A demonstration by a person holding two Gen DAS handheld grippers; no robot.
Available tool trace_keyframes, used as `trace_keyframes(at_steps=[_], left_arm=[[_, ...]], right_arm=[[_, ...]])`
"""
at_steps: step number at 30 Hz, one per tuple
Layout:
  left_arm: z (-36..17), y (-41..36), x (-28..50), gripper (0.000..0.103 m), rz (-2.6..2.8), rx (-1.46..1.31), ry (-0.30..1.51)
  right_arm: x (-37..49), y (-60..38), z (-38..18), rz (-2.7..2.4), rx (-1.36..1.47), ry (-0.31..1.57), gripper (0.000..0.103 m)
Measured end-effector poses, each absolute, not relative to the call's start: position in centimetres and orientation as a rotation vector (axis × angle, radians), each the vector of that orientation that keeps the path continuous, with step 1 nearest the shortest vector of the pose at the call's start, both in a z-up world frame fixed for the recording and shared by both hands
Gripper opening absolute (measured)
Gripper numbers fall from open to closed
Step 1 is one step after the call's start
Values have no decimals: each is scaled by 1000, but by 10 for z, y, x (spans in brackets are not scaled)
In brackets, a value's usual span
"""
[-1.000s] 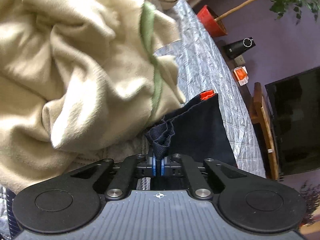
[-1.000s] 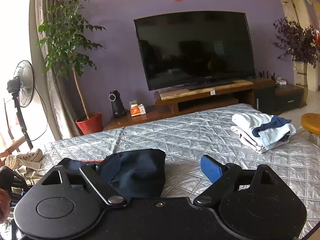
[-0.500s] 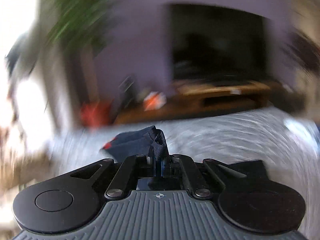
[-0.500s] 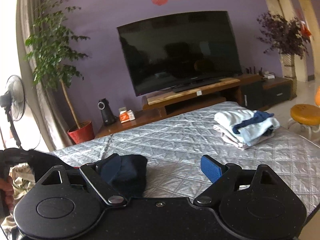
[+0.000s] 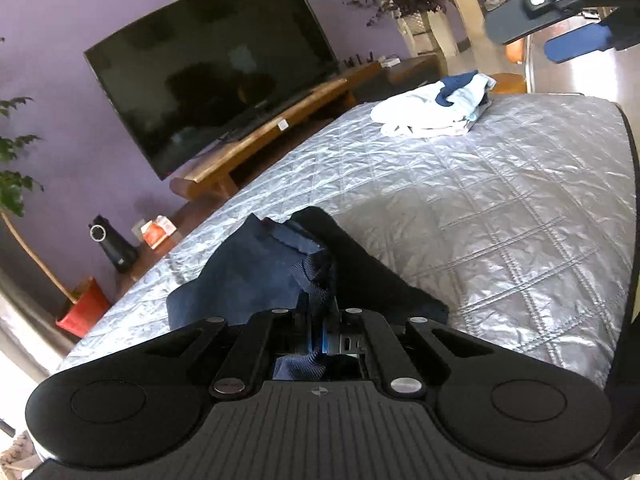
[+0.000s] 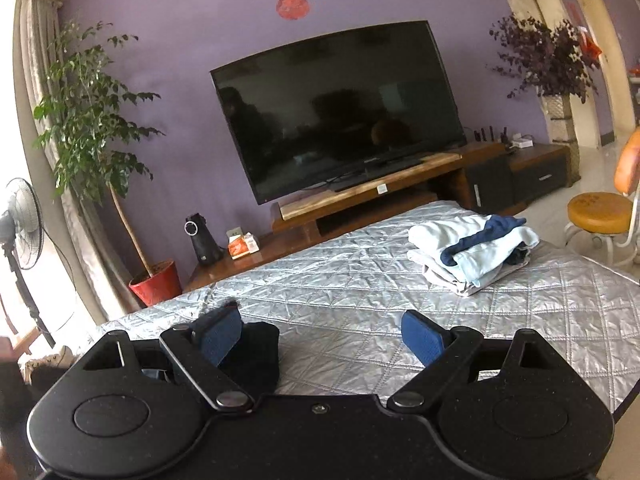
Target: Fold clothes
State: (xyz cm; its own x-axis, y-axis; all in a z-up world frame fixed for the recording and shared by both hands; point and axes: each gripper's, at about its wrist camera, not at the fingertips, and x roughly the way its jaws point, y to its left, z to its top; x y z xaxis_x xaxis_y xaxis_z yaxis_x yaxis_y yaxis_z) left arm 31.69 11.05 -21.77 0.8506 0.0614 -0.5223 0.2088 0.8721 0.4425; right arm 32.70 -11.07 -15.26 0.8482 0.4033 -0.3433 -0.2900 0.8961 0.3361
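Note:
A dark navy garment hangs bunched in front of my left gripper, which is shut on a fold of its cloth; the rest of it trails down onto the silver quilted bed. In the right wrist view a dark corner of the same garment lies on the bed just behind the left pad. My right gripper stands open above the bed with nothing between its blue pads. It also shows at the top right of the left wrist view, as the right gripper.
A stack of folded pale clothes with a navy piece on top sits at the far right of the bed. Beyond the bed are a television on a wooden stand, a potted tree, a fan and an orange stool.
My left gripper has swung away from the cream pile of clothes and rolled level, carrying the navy garment across over the bed. The right gripper drifted slightly; its jaws stay wide.

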Motion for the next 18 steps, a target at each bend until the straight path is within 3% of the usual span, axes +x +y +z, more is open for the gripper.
trace_keyframes(at_steps=[10, 18], left_arm=[[-224, 117, 318, 7, -110, 330, 752], [-234, 114, 308, 9, -140, 451, 766]], right_arm=[[328, -104, -153, 376, 252, 436, 86], [328, -97, -153, 388, 220, 444, 86]])
